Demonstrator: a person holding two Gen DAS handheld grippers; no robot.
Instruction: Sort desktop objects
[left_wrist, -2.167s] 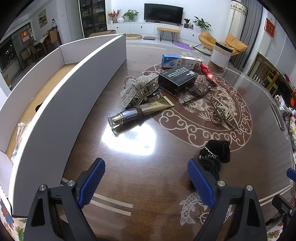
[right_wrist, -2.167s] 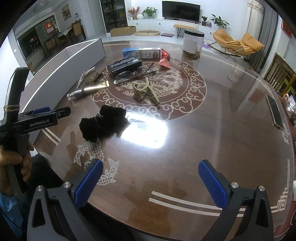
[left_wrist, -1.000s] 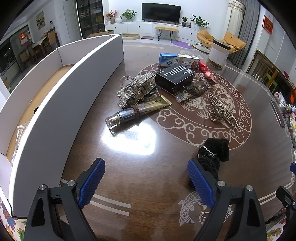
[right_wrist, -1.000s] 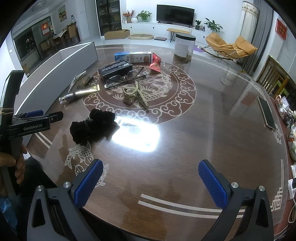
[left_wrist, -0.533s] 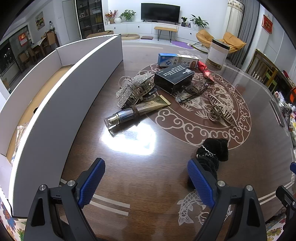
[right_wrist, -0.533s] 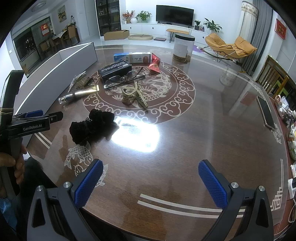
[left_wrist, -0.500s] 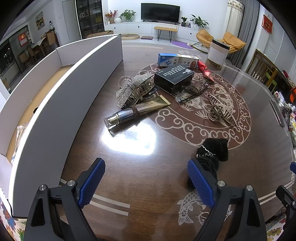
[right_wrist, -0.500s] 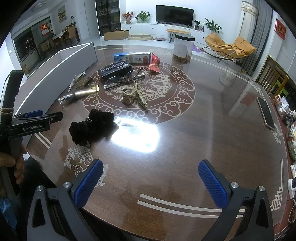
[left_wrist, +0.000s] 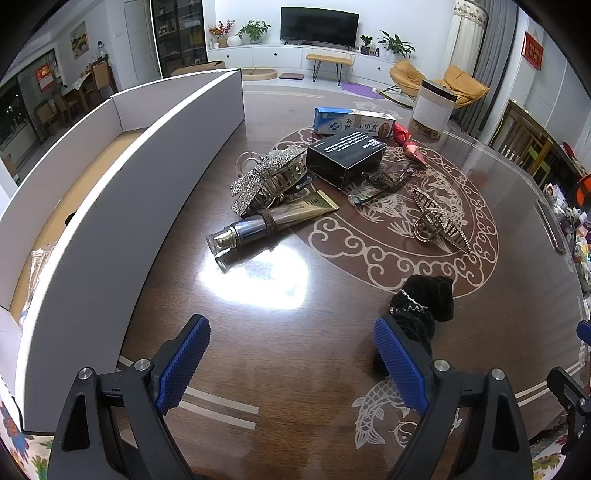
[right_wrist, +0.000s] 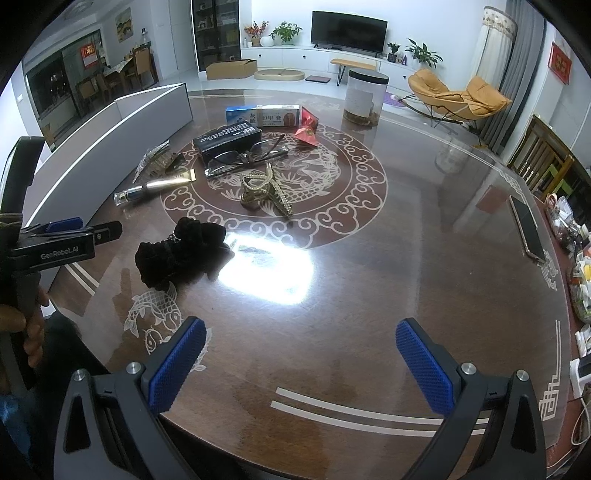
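Observation:
Loose items lie on the dark round table (left_wrist: 288, 354): a black scrunchie (left_wrist: 424, 302) (right_wrist: 177, 251), a gold hair claw (left_wrist: 439, 225) (right_wrist: 264, 192), glasses (left_wrist: 384, 181) (right_wrist: 243, 158), a black box (left_wrist: 345, 157) (right_wrist: 229, 142), a cosmetic tube (left_wrist: 266, 225) (right_wrist: 155, 186), a rhinestone bow clip (left_wrist: 266, 181), a blue-white carton (left_wrist: 352, 120) (right_wrist: 262, 116) and a red packet (right_wrist: 306, 127). My left gripper (left_wrist: 291, 363) is open and empty, its right finger just in front of the scrunchie. My right gripper (right_wrist: 301, 363) is open and empty over bare table.
A long white open box (left_wrist: 110, 177) (right_wrist: 110, 147) runs along the table's left side. A white cylinder (right_wrist: 365, 98) stands at the far edge. A phone (right_wrist: 526, 230) lies at the right. My left gripper's body (right_wrist: 55, 247) shows at the right wrist view's left.
Both views have shifted only slightly over the last two seconds; the table items sit a little farther and lower. Both grippers stay open and nothing has been picked up.

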